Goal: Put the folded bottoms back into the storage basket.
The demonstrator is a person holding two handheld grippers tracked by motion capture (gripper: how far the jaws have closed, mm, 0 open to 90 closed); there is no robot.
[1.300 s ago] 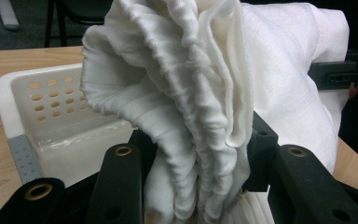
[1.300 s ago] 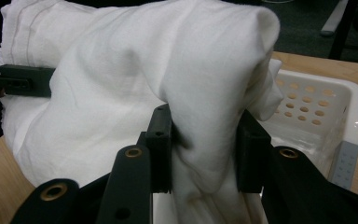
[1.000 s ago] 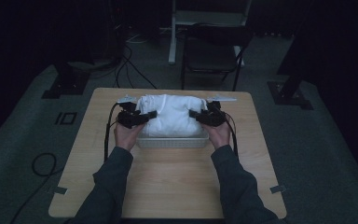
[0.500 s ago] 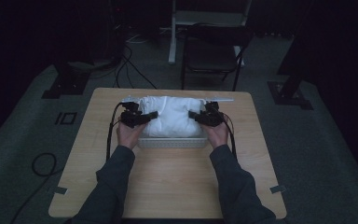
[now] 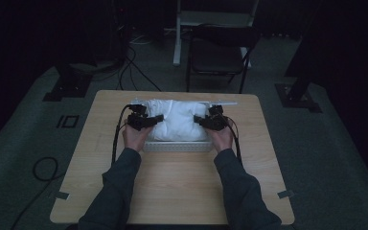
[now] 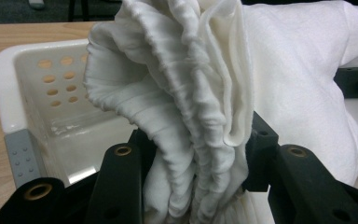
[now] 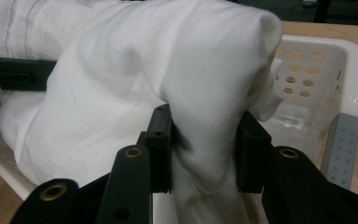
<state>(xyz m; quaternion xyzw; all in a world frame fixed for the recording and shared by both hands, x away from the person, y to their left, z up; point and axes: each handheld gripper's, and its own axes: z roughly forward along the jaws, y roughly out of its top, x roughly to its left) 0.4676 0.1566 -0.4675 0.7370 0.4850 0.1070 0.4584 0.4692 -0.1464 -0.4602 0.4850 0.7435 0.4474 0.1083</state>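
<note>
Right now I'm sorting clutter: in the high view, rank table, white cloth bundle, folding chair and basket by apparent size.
1. table
2. folding chair
3. white cloth bundle
Basket: mostly hidden under the cloth, so unranked.

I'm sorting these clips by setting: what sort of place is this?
Probably a dim lab or studio: a lone wooden table on grey carpet, floor cables, a folding chair behind.

The white cloth (image 5: 178,120) hides most of the white perforated basket (image 5: 177,146); the right hand-held gripper (image 7: 204,149) view cuts the cloth's lower folds off.
</note>
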